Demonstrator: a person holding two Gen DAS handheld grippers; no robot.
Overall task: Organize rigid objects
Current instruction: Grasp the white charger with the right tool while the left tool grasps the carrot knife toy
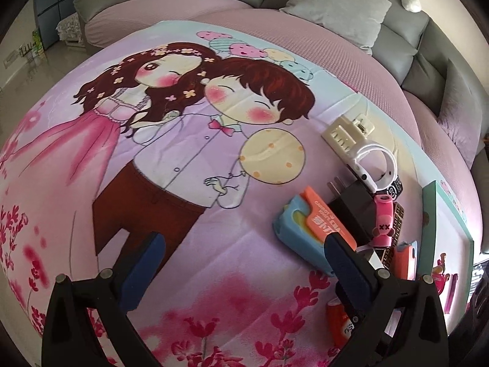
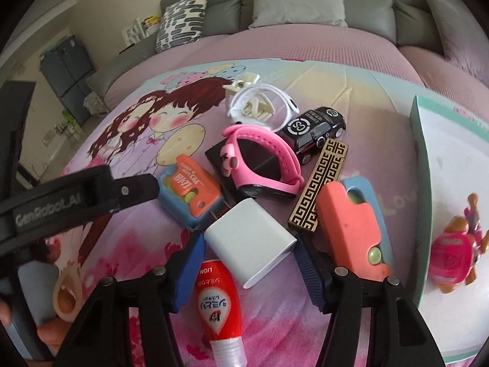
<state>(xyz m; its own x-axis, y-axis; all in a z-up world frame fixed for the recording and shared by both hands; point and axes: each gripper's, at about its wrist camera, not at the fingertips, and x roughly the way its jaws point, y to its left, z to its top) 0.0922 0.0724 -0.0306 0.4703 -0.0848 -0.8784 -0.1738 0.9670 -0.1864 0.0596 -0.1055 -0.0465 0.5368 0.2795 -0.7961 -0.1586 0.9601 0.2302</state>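
The right gripper (image 2: 249,263) clamps a white charger (image 2: 249,240) from the clutter near the blanket's (image 1: 189,244) right edge, probably for the tray (image 2: 452,159); the left gripper (image 1: 241,263) gapes wide, empty.

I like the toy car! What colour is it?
The toy car is black with white round logos on its roof and bonnet. The right wrist view shows it best.

Blanket (image 1: 152,183) left free; clutter (image 2: 259,153) crowds right.
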